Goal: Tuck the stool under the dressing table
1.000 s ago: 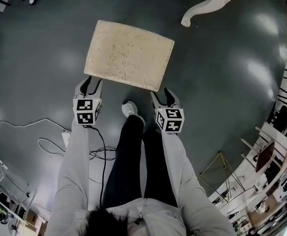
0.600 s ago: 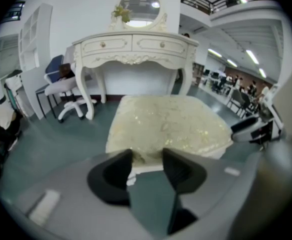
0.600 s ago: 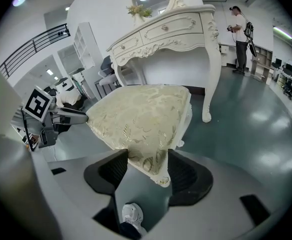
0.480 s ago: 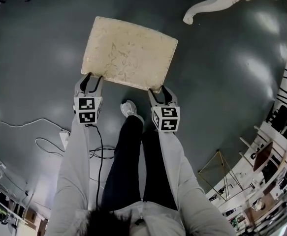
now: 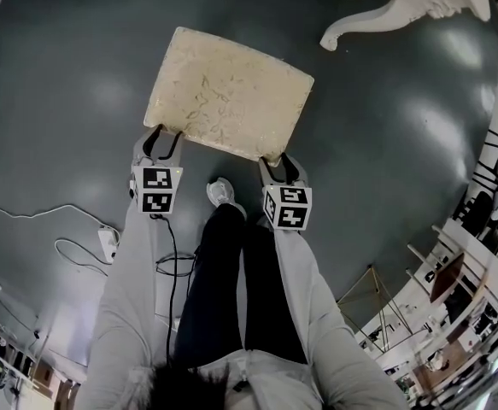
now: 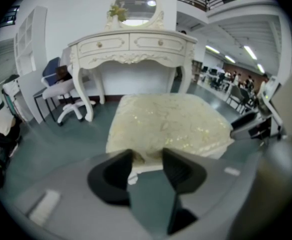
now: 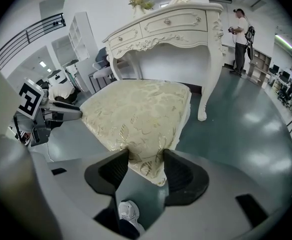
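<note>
The stool point(image 5: 229, 92) has a cream, gold-patterned cushion and stands on the dark floor ahead of me. My left gripper point(image 5: 161, 137) is shut on its near left corner, my right gripper point(image 5: 274, 161) on its near right corner. In the left gripper view the cushion edge point(image 6: 166, 124) sits between the jaws of the left gripper point(image 6: 146, 160). The right gripper view shows the stool corner point(image 7: 135, 109) pinched in the right gripper point(image 7: 146, 165). The white dressing table point(image 5: 411, 2) stands at the far right, and straight ahead in both gripper views point(image 6: 135, 46) point(image 7: 171, 26).
Cables point(image 5: 78, 250) and a power strip point(image 5: 108, 243) lie on the floor at my left. My shoe point(image 5: 221, 193) is just behind the stool. A white office chair point(image 6: 60, 91) stands left of the table. A person point(image 7: 241, 34) stands to its right. Shelving point(image 5: 479, 254) lines the right.
The stool and both grippers have moved forward towards the dressing table. The right gripper has closed in on the stool's near right corner.
</note>
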A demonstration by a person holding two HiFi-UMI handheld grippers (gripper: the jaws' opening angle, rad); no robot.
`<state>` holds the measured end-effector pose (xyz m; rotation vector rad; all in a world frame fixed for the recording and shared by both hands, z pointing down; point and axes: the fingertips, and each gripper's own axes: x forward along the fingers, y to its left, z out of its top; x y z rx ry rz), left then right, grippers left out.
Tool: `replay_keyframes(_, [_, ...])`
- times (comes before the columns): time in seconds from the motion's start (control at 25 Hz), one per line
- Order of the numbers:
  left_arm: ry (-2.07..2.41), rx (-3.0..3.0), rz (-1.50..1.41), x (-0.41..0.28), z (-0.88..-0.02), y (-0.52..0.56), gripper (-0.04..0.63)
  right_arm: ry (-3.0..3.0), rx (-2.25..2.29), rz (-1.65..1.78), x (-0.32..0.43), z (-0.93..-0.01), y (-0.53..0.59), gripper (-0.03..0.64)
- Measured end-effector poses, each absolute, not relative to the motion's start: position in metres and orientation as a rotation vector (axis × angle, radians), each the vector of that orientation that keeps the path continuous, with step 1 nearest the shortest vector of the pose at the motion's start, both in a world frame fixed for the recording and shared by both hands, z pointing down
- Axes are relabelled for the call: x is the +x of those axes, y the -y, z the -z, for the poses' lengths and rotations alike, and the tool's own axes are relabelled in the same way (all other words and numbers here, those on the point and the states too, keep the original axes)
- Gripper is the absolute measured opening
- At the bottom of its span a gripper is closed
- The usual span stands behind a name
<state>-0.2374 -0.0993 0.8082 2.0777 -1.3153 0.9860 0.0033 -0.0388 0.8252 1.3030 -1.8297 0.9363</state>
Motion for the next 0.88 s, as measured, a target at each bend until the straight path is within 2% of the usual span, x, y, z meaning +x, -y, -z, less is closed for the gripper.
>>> replay_keyframes(0.4, [1.322, 2.05, -0.963, -0.23, -0.809, 0.127, 0.196, 1.787, 1.299, -0.807, 0.012, -0.82, 0.082, 0.215])
replay_keyframes(0.88, [1.309, 2.014, -1.006, -0.228, -0.811, 0.13, 0.196, 1.77, 1.297, -0.857, 0.013, -0.823, 0.088, 0.213])
